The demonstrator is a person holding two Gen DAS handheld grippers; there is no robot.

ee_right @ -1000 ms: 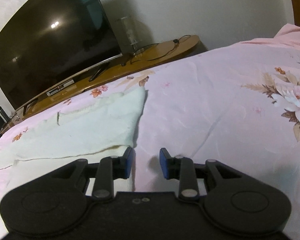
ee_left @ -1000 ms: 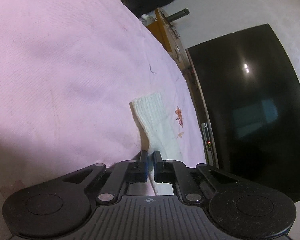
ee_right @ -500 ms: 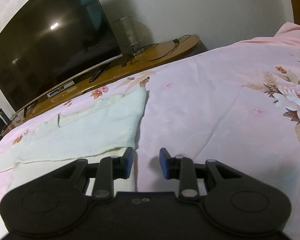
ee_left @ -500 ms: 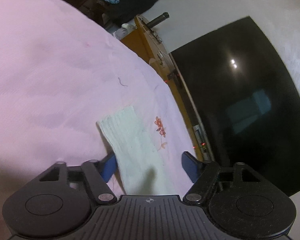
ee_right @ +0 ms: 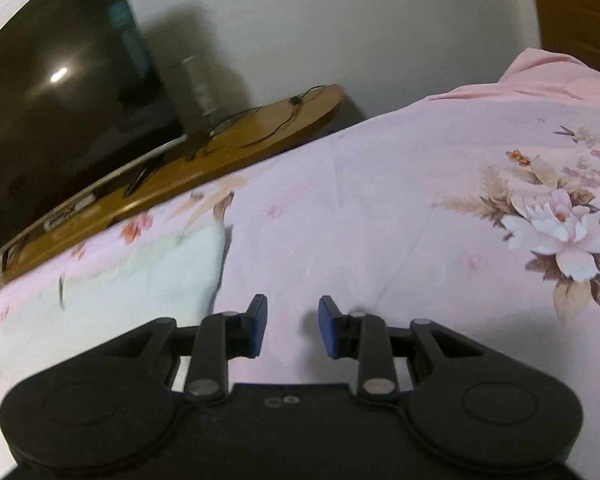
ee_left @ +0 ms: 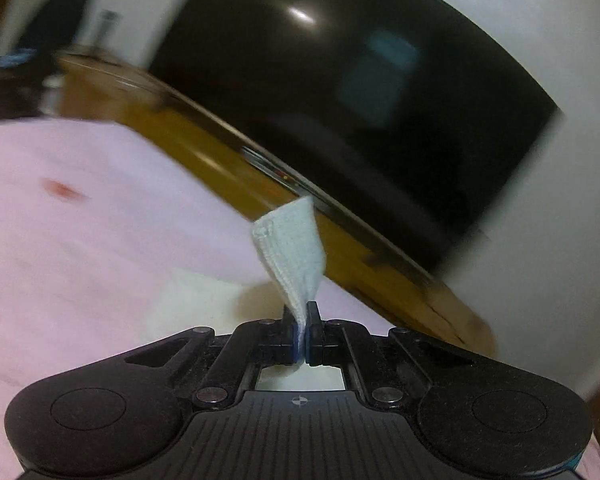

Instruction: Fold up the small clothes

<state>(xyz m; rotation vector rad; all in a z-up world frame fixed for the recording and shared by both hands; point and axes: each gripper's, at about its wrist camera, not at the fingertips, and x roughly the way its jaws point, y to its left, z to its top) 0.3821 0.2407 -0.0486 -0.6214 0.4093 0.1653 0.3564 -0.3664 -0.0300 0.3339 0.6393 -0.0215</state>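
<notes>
A small white knitted garment lies on the pink bedspread (ee_left: 80,240). My left gripper (ee_left: 301,316) is shut on its ribbed sleeve end (ee_left: 292,248), which stands up from the jaws above the bed; more of the garment (ee_left: 196,296) lies below. In the right wrist view the garment's body (ee_right: 120,280) lies flat at the left. My right gripper (ee_right: 292,320) is open and empty, just right of the garment's edge, low over the bedspread (ee_right: 380,220).
A wooden TV bench (ee_left: 220,168) runs along the far edge of the bed, with a large dark television (ee_left: 360,80) on it. The right wrist view shows the television (ee_right: 60,80), cables and a glass cylinder (ee_right: 196,84) on the bench.
My left gripper was shut on the sleeve, opened over it, and has now shut on its end and lifted it, swinging toward the television. My right gripper has stayed open, nearly still.
</notes>
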